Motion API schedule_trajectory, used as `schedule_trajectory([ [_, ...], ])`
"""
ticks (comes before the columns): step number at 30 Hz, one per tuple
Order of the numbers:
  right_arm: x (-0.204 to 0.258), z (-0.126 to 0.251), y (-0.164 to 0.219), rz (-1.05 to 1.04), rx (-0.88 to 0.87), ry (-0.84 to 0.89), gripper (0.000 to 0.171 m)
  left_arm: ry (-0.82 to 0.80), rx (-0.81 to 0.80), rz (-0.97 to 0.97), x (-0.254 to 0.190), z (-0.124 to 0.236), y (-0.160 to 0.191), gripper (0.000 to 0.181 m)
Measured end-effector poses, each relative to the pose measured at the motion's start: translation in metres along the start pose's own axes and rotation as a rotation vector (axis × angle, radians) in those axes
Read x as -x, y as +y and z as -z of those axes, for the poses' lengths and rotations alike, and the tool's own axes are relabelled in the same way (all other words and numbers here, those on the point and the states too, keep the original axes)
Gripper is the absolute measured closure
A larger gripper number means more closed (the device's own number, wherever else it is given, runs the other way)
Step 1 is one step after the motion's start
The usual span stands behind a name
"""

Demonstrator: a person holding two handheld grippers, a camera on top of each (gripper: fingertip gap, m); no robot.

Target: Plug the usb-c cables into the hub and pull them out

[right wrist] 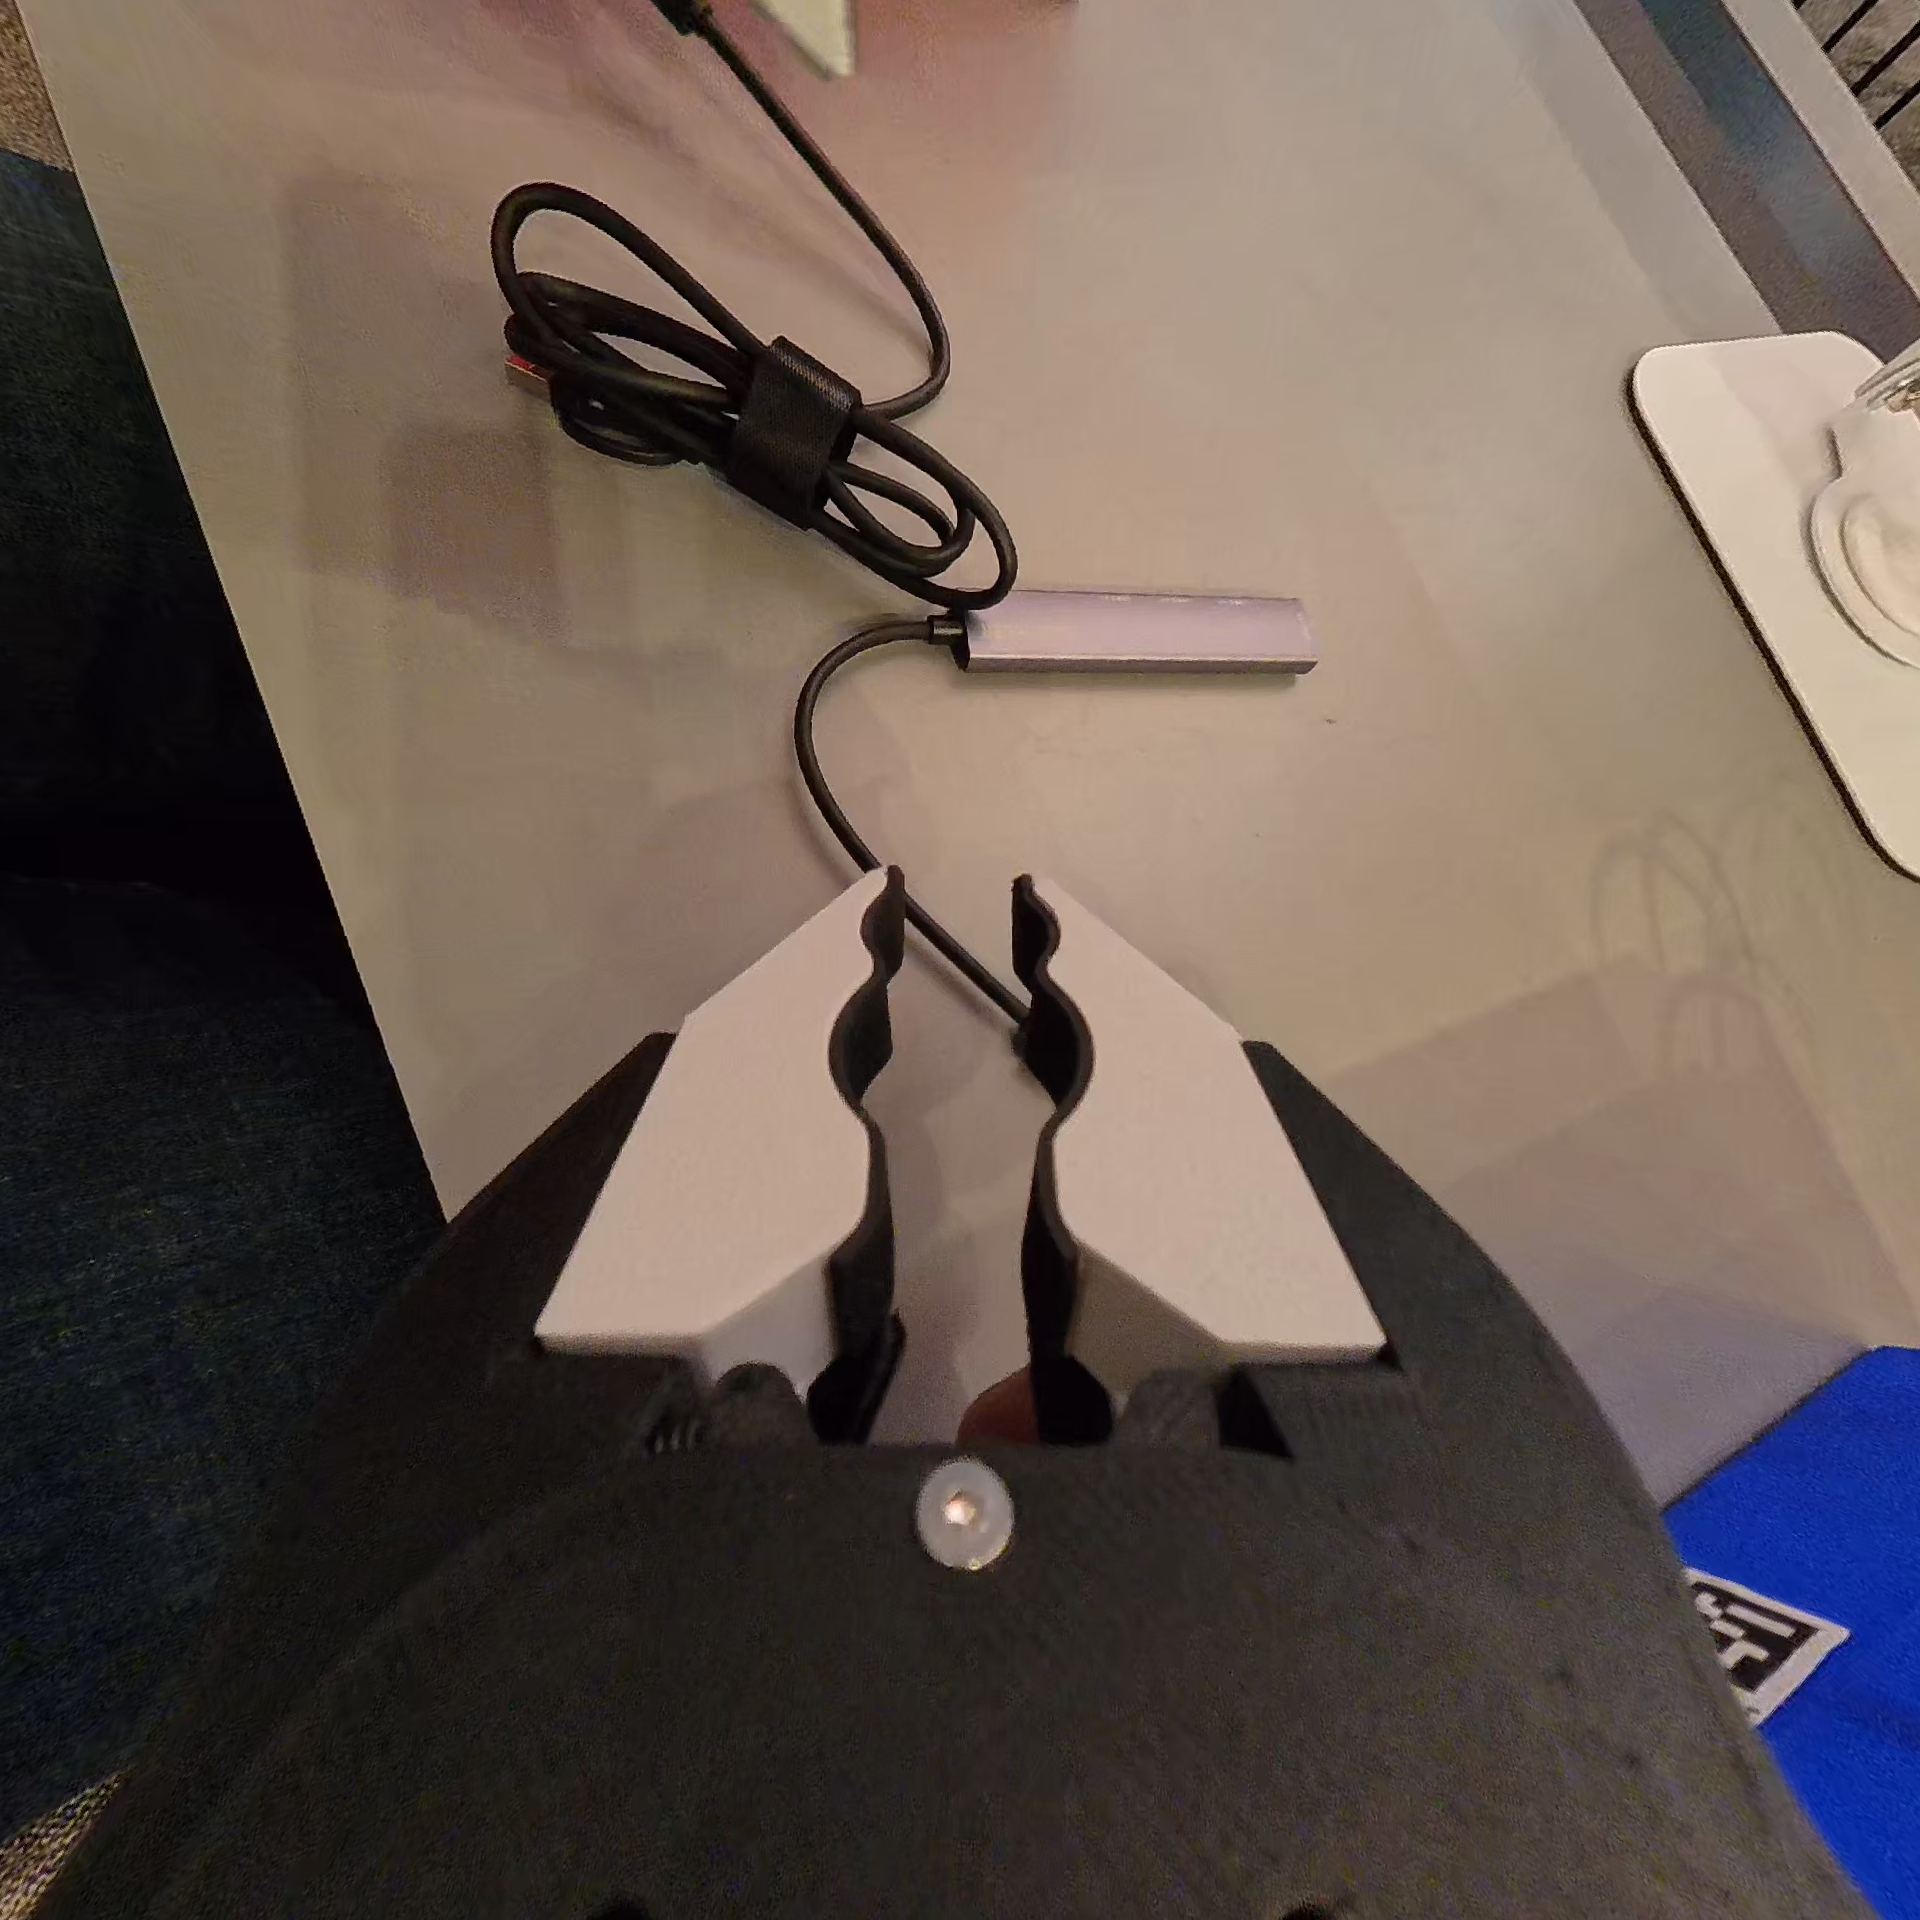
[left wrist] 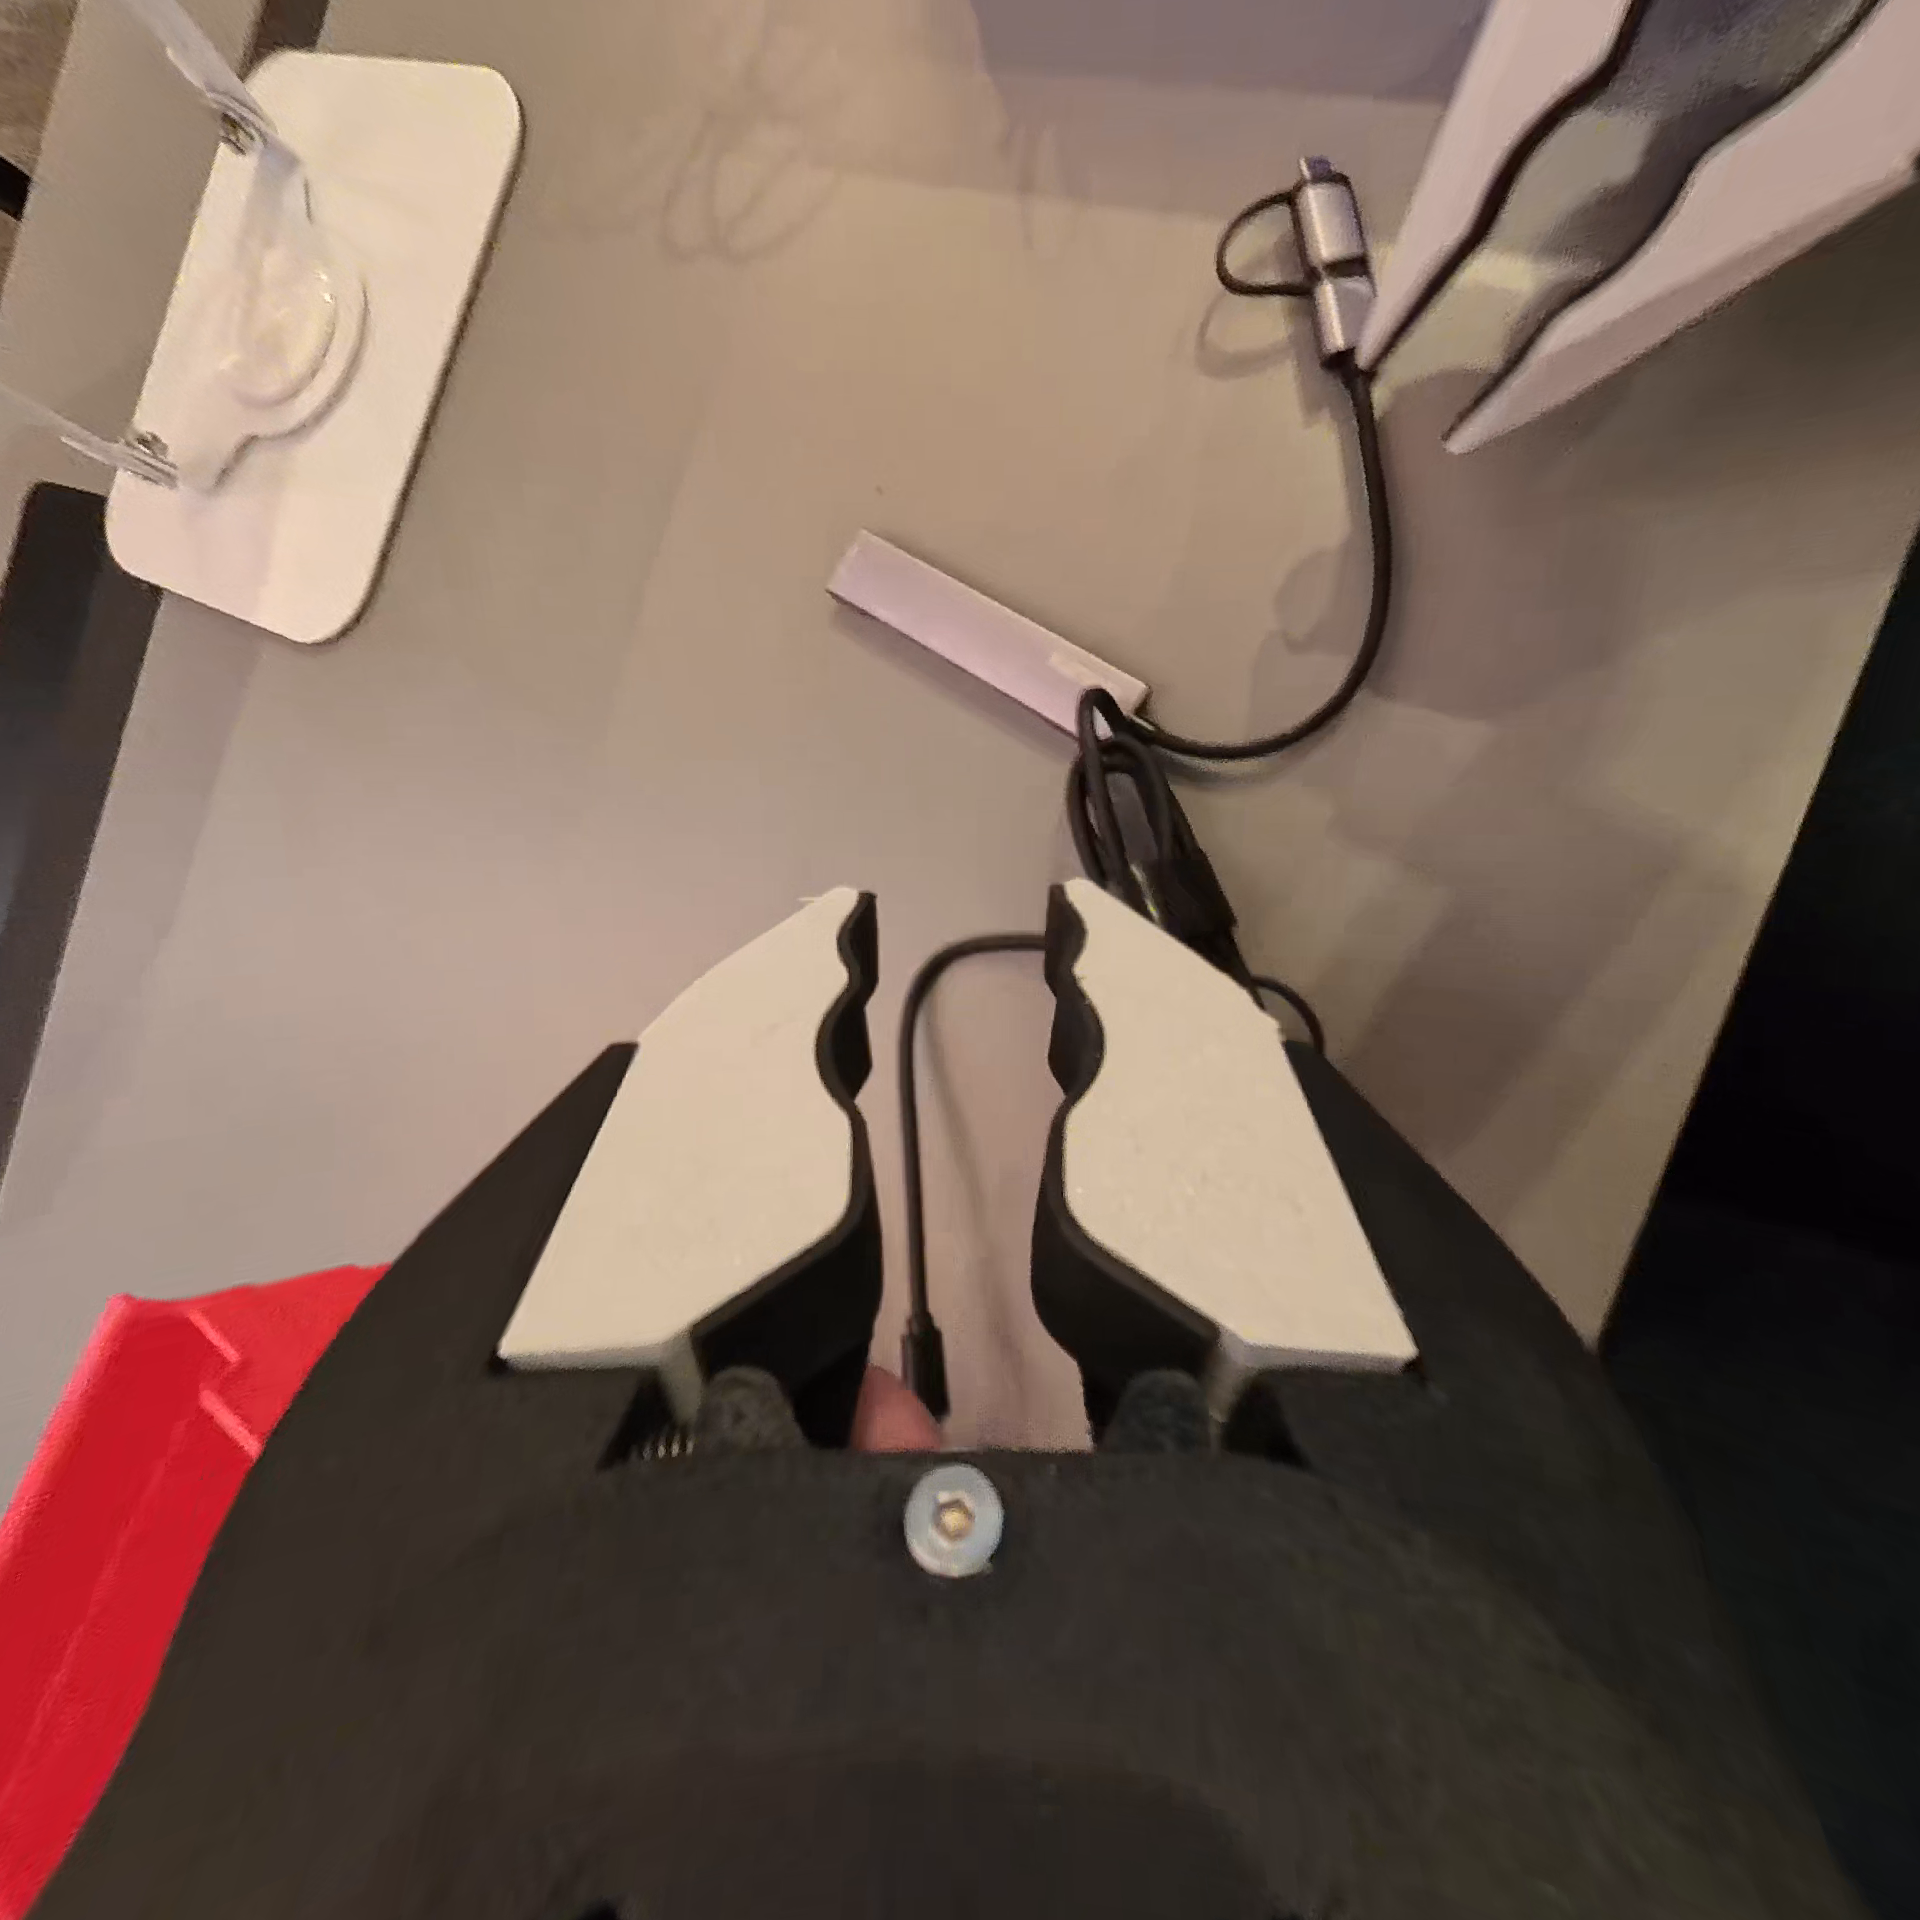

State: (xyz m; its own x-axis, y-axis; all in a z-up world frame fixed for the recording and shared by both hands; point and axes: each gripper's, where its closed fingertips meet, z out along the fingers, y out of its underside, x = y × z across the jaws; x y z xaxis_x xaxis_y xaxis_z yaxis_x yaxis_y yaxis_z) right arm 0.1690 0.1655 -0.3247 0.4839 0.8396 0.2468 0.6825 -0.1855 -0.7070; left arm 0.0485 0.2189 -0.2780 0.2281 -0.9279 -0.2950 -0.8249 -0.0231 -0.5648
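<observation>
**Both grippers parted over the grey table**

Left gripper (left wrist: 961, 914): jaws apart, straddling a loose black cable (left wrist: 914, 1143) without gripping it. Beyond it, the coiled cable bundle (left wrist: 1138, 821) touches the hub (left wrist: 977, 623). Right gripper (right wrist: 954, 883): jaws apart around the hub's lead (right wrist: 831, 748); the hub lies farther on, flat on the table (right wrist: 1351, 260).

Warm, dim indoor light. Soft shadows fall on the table (left wrist: 644, 831) ahead of the jaws; motion blur smears both pictures, and wide-angle stretch bends their edges.

Nothing legible anywhere. At about four o'clock in the right wrist view, a black-and-white printed tag (right wrist: 1756, 1662) sits on a blue block (right wrist: 1829, 1507); its marks are cropped and unreadable.
</observation>
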Motion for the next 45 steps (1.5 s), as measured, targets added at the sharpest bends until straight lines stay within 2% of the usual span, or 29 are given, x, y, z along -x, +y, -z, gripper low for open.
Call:
schedule_trajectory([
  [5,0.003,-0.002,-0.003,0.007,0.001,-0.005,0.153,0.039,0.083,0.032,-0.035,-0.007,0.022,0.14],
  [8,0.005,-0.002,-0.003,0.015,0.006,-0.006,0.153,0.022,0.192,-0.052,-0.049,-0.024,0.039,0.135],
  [13,0.002,0.004,-0.001,0.006,0.006,0.008,0.153,0.033,0.234,-0.108,-0.06,-0.039,0.042,0.145],
  [16,0.002,0.005,0.002,0.002,0.009,0.008,0.153,0.009,0.266,-0.257,-0.057,-0.038,0.045,0.156],
  [20,0.003,0.004,0.003,0.005,0.01,0.004,0.153,-0.018,0.342,-0.695,-0.052,-0.03,0.055,0.156],
  [22,0.003,0.004,0.002,0.002,0.003,0.005,0.153,-0.046,0.397,-0.758,-0.042,-0.028,0.062,0.155],
  [24,0.002,0.004,0.001,-0.003,-0.004,0.008,0.153,-0.039,0.416,-0.709,-0.037,-0.026,0.068,0.145],
  [28,0.001,0.004,0.005,-0.008,-0.003,0.006,0.153,-0.053,0.378,-0.453,-0.029,-0.015,0.07,0.133],
  [35,0.0,0.005,0.007,-0.014,-0.004,0.004,0.153,-0.112,0.249,0.027,-0.024,0.0,0.069,0.129],
  [39,0.002,0.004,0.003,-0.008,-0.009,0.002,0.153,-0.168,0.255,0.111,-0.018,-0.007,0.083,0.126],
  [41,0.003,0.005,0.002,-0.004,-0.01,0.001,0.153,-0.152,0.215,0.144,-0.021,-0.012,0.08,0.129],
  [43,0.004,0.005,0.001,-0.001,-0.009,0.001,0.153,-0.146,0.207,0.108,-0.024,-0.018,0.077,0.133],
  [45,0.004,0.006,0.002,0.0,-0.007,0.001,0.153,-0.171,0.244,-0.01,-0.023,-0.022,0.079,0.137],
])
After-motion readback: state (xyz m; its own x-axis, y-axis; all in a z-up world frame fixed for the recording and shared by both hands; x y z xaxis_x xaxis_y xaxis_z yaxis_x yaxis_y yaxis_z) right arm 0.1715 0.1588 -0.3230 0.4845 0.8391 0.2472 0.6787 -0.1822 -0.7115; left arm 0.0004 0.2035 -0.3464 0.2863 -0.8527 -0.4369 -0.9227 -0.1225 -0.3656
